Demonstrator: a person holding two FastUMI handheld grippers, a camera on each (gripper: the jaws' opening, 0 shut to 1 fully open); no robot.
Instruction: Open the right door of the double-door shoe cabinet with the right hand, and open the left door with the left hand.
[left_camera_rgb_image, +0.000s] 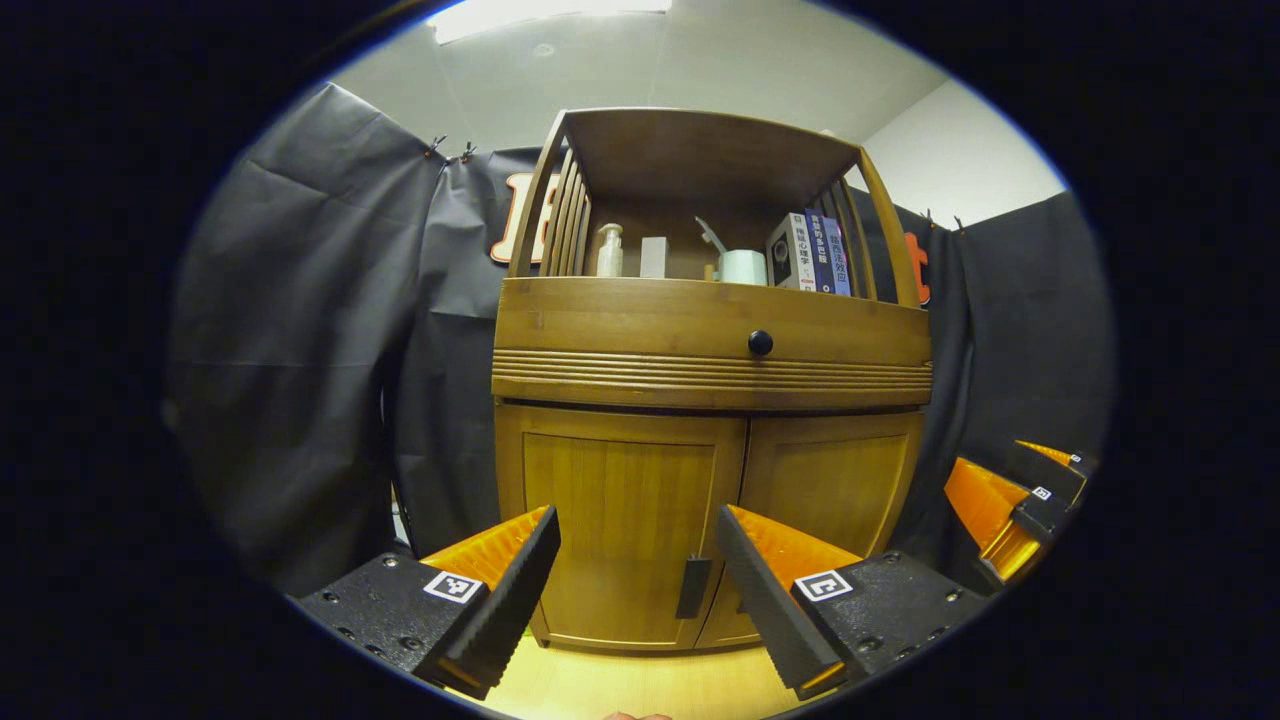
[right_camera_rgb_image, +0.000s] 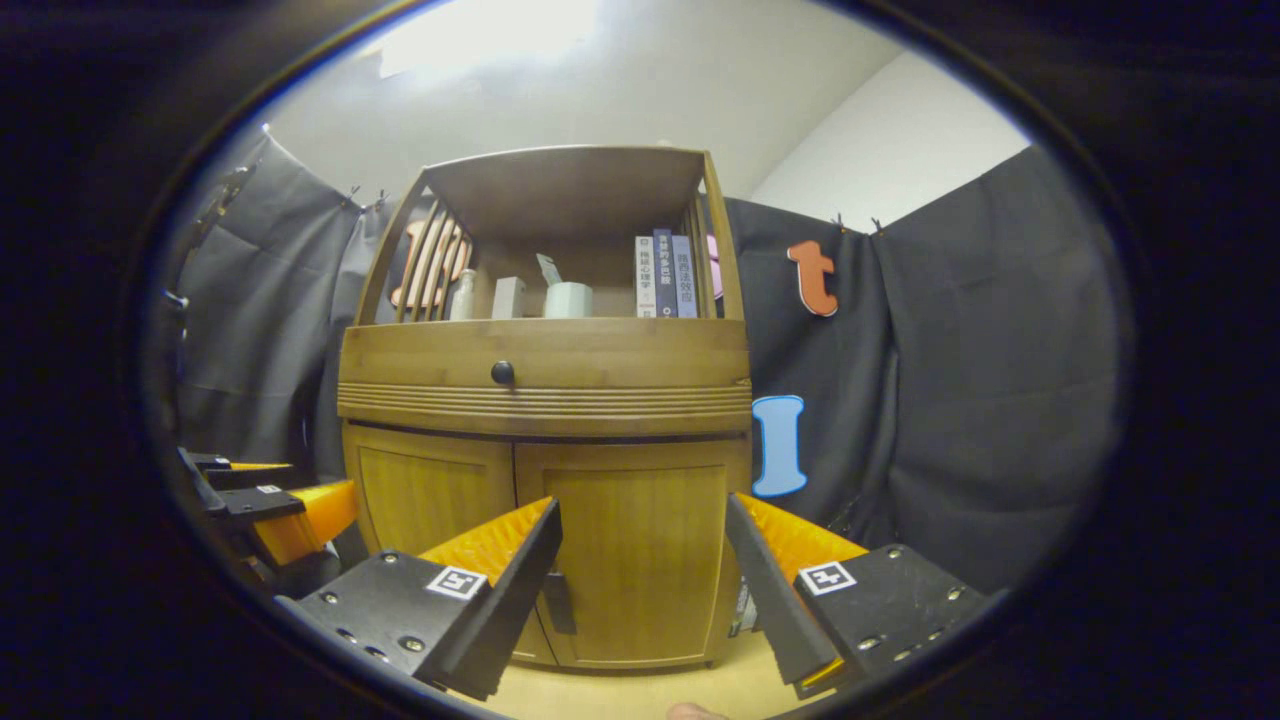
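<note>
A wooden shoe cabinet stands ahead with both lower doors shut. In the left gripper view, the left door (left_camera_rgb_image: 620, 520) carries a dark handle (left_camera_rgb_image: 692, 587) near the centre seam, beside the right door (left_camera_rgb_image: 835, 495). My left gripper (left_camera_rgb_image: 636, 515) is open, a short way in front of the left door, touching nothing. In the right gripper view, the right door (right_camera_rgb_image: 640, 550) lies straight ahead and its dark handle (right_camera_rgb_image: 560, 603) peeks from behind one finger. My right gripper (right_camera_rgb_image: 642, 505) is open, off the door. The left door (right_camera_rgb_image: 430, 495) is to its left.
Above the doors is a drawer with a black knob (left_camera_rgb_image: 760, 343). An open shelf holds books (left_camera_rgb_image: 815, 255), a bottle and a white cup. Black cloth walls flank the cabinet. Light wooden floor (left_camera_rgb_image: 640, 685) runs in front. Each gripper sees the other beside it (left_camera_rgb_image: 1000, 470) (right_camera_rgb_image: 320, 482).
</note>
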